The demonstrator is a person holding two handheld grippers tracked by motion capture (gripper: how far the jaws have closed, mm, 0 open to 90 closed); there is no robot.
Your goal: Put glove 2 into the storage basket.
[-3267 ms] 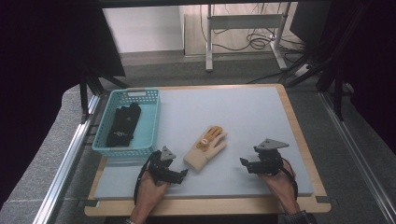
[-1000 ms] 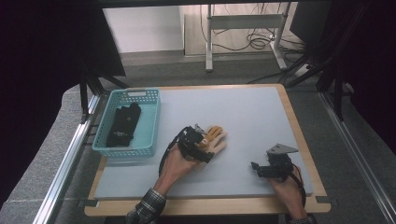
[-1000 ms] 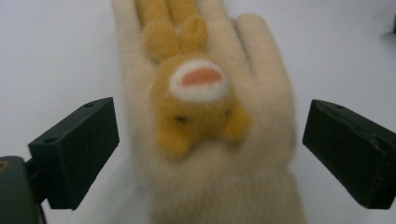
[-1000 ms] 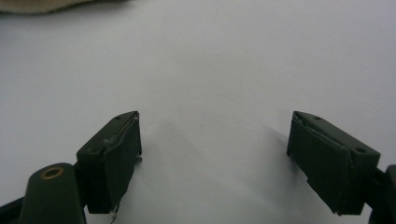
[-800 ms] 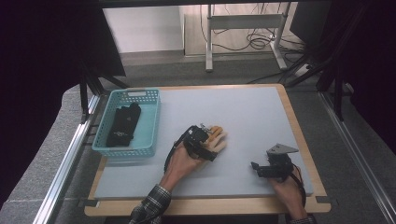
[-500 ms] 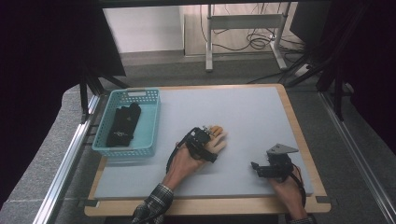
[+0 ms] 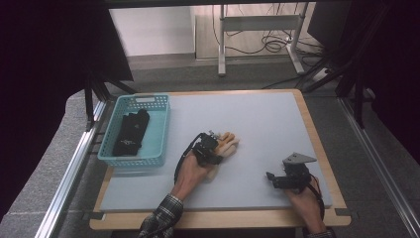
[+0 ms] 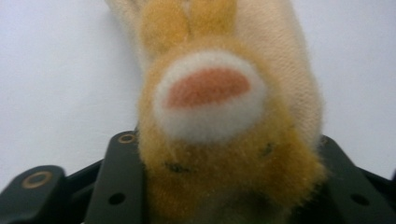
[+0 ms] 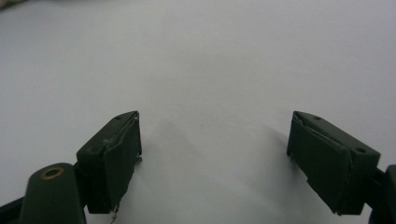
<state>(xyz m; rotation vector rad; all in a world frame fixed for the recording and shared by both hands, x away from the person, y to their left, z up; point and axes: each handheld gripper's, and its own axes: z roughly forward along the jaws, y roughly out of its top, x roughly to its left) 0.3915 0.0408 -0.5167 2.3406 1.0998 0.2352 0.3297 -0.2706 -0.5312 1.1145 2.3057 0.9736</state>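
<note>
Fur fills the left gripper view: a tan and cream plush glove (image 8: 219, 121), shaped like an animal paw with an orange pad ringed in white, sits between the two black jaws, which flank it on both sides and touch its pile, so the left gripper (image 7: 210, 148) is pinching the glove at its near end. From the high view, that gripper lies over the glove near the middle of the pale grey table mat (image 7: 257, 119), with the glove's cream fingertips poking out beyond it toward the far right; the person's left hand (image 7: 190, 173) grips the tool from behind, and a plaid sleeve (image 7: 161, 223) comes in at the bottom edge. A black cable loops from the gripper back along the hand. To the left, near the mat's left edge, stands a teal plastic basket (image 7: 116, 157) with slotted walls, and inside it lies a dark glove or folded dark cloth (image 7: 130, 131); which of the two cannot be told at this size. The right gripper (image 7: 273, 178) rests well apart from the plush glove, near the front right corner of the mat, held by the person's right hand (image 7: 304, 201), with its grey three-cornered plate on top. In the right gripper view its jaws stand spread wide over bare mat with nothing between them. A wooden border (image 7: 317, 139) frames the mat.
</note>
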